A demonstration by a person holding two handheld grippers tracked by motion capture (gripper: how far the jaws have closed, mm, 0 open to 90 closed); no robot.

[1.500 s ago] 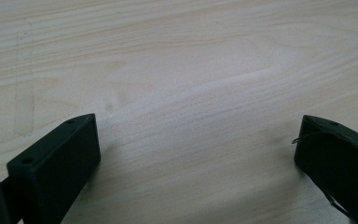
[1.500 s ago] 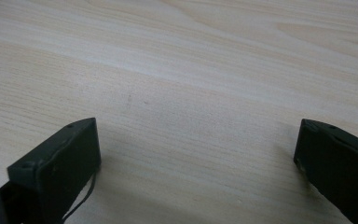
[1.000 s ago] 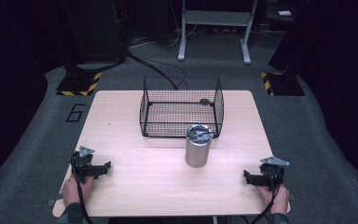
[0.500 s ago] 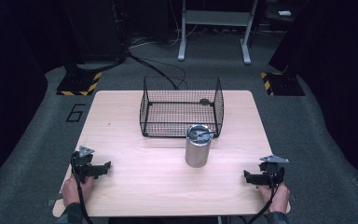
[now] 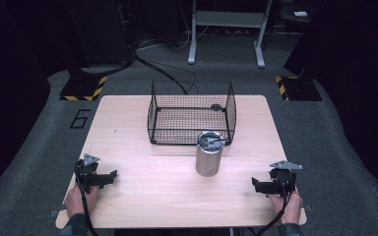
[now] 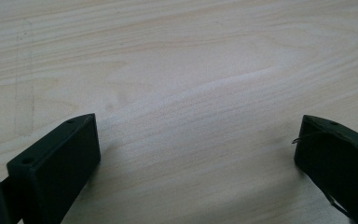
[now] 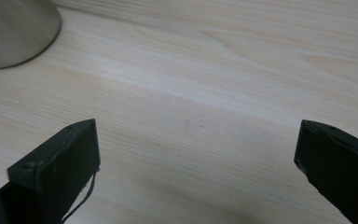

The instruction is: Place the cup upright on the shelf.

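Observation:
A metal cylinder can (image 5: pixel 208 153) stands upright in the middle of the wooden table (image 5: pixel 142 147), with something grey lying in its open top. Just behind it sits a black wire basket (image 5: pixel 192 113). My left gripper (image 5: pixel 112 176) rests near the table's front left edge, open, jaws pointing toward the centre. My right gripper (image 5: pixel 254 185) rests near the front right edge, also open, pointing inward. In the left gripper view the gripper (image 6: pixel 196 149) holds nothing over bare wood. In the right gripper view the gripper (image 7: pixel 196 149) is empty, and the can's base (image 7: pixel 14 32) shows at the top left.
A small dark object (image 5: pixel 216 106) lies inside the basket at its back right. Beyond the table are a dark carpeted floor, cables, a grey stand (image 5: pixel 226 29) and hazard-striped bases (image 5: pixel 83 88). Bare tabletop lies between both grippers and the can.

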